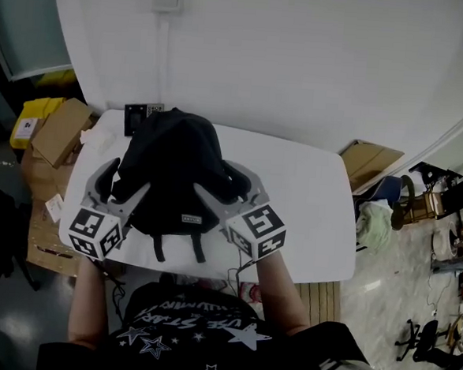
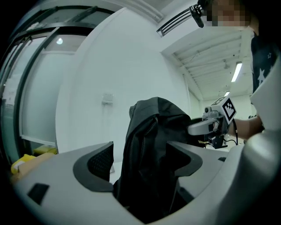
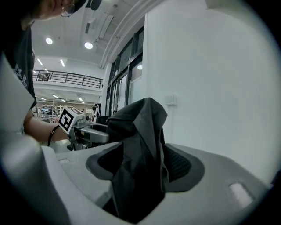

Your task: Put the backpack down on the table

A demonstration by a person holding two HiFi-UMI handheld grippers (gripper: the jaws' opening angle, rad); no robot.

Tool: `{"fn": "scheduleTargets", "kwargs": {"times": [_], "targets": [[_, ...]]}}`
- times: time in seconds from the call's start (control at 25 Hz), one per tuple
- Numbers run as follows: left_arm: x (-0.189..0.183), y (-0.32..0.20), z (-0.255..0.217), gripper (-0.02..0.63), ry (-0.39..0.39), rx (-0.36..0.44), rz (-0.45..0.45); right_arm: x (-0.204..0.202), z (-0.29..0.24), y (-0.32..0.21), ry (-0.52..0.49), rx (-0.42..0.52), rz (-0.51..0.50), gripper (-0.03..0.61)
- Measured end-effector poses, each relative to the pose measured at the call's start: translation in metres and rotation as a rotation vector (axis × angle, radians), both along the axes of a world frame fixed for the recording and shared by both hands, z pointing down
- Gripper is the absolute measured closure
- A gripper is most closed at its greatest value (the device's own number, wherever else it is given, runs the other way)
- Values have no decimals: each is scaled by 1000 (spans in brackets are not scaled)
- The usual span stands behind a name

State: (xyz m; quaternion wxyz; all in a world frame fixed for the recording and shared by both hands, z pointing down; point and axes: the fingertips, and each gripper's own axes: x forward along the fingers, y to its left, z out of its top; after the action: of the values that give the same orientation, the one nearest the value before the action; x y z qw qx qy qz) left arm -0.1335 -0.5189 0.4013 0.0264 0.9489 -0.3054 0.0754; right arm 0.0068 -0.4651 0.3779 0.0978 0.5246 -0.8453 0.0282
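Observation:
A black backpack (image 1: 173,168) stands upright on the white table (image 1: 308,225), its straps hanging toward the front edge. My left gripper (image 1: 121,182) is at its left side and my right gripper (image 1: 227,186) at its right side. In the left gripper view a fold of the backpack (image 2: 149,145) lies between the wide jaws of the left gripper (image 2: 142,165), with a gap at the left pad. The right gripper view shows the backpack's (image 3: 140,140) fabric loose between the spread jaws of the right gripper (image 3: 145,165). Neither pair of pads presses on it.
Cardboard boxes (image 1: 61,129) and a yellow box (image 1: 30,119) sit left of the table. A black panel (image 1: 141,117) is at the table's back edge by the white wall. Another cardboard box (image 1: 367,162) and chairs and clutter (image 1: 428,202) are on the floor at the right.

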Motion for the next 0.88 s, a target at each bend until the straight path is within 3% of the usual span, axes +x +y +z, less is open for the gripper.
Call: {"fn": "scheduleTargets", "kwargs": {"times": [0.2, 0.36, 0.56, 0.88], "targets": [[-7, 11, 3, 264, -44, 16, -71, 0, 4, 7, 2, -2, -19, 268], [-18, 22, 15, 264, -85, -26, -153, 6, 3, 20, 1, 24, -33, 270], [-25, 49, 16, 264, -67, -45, -210, 16, -4, 37, -28, 59, -41, 272], [-19, 113, 24, 265, -60, -83, -229, 14, 2, 84, -57, 59, -106, 278]]}}
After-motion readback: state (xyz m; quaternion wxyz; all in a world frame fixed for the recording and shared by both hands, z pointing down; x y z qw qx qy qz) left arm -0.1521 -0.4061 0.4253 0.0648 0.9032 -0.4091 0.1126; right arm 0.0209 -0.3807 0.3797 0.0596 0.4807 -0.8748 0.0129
